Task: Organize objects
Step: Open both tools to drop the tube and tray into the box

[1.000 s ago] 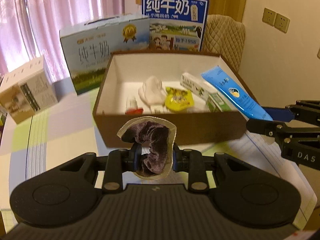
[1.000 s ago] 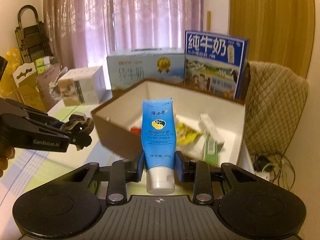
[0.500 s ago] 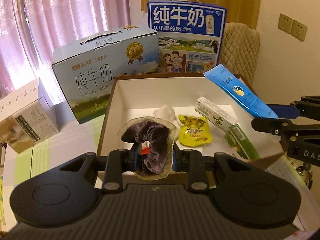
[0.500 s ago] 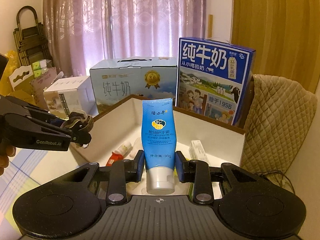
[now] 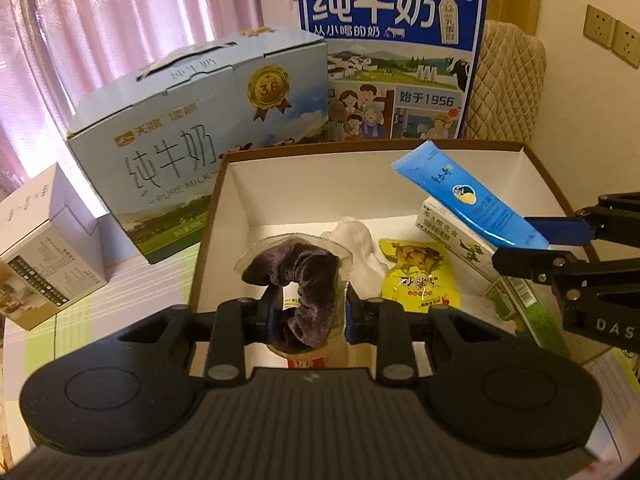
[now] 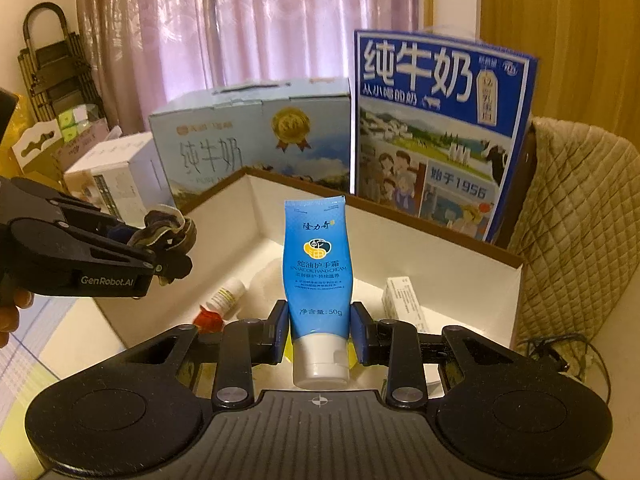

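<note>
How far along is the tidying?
Done: a yellow packet, white cloth and small carton lie in the box. In hand: left gripper clamps a bagged scrunchie, right gripper a blue tube, both over the box. Left: releasing them.

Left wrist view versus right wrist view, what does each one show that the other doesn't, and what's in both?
Only the left wrist view shows the yellow snack packet, the wall sockets and the scrunchie's front, shut in the left gripper.

Only the right wrist view shows the folded ladder, the red-capped tube and the cream tube's label, clamped in the right gripper.

Both show the open box, both milk cartons, the chair and curtain.
</note>
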Demonstrator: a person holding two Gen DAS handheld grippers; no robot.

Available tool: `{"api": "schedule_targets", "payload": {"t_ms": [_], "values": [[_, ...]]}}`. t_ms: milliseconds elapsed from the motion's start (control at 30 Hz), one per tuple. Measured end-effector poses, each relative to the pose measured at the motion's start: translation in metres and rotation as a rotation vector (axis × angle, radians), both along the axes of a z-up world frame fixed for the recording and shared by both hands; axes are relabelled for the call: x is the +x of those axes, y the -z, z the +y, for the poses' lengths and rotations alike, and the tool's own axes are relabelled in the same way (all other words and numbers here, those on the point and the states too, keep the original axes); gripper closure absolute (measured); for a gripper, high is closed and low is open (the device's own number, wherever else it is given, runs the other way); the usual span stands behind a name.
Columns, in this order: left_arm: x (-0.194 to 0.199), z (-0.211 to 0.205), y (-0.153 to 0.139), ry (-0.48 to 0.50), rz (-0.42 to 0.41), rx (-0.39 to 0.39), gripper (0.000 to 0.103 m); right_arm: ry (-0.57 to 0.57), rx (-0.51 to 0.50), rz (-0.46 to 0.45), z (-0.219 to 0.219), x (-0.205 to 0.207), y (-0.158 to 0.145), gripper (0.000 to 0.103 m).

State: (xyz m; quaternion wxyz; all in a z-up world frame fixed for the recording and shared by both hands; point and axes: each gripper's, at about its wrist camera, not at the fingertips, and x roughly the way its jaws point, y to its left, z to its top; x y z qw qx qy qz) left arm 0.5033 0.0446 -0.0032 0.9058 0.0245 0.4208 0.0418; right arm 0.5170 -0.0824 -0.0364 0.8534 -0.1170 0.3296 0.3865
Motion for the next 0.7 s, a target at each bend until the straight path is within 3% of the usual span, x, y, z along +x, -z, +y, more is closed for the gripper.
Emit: {"api": "schedule_targets", "payload": {"t_ms": [433, 500, 567, 700], "values": [[0.037, -0.001, 0.020, 0.008, 0.027, -0.002, 0.076, 0.012, -0.033, 0.038, 0.007, 0.036, 0.018, 0.074], [0.040, -0.002, 0.020, 0.012, 0.023, 0.000, 0.066, 0.013, -0.034, 0.037, 0.007, 0.038, 0.018, 0.074], [0.041, -0.003, 0.019, 0.017, 0.006, 0.003, 0.049, 0.013, -0.033, 0.036, 0.008, 0.039, 0.017, 0.074], [0.040, -0.004, 0.016, 0.015, -0.017, 0.021, 0.030, 0.012, -0.036, 0.034, 0.008, 0.041, 0.018, 0.074]]}}
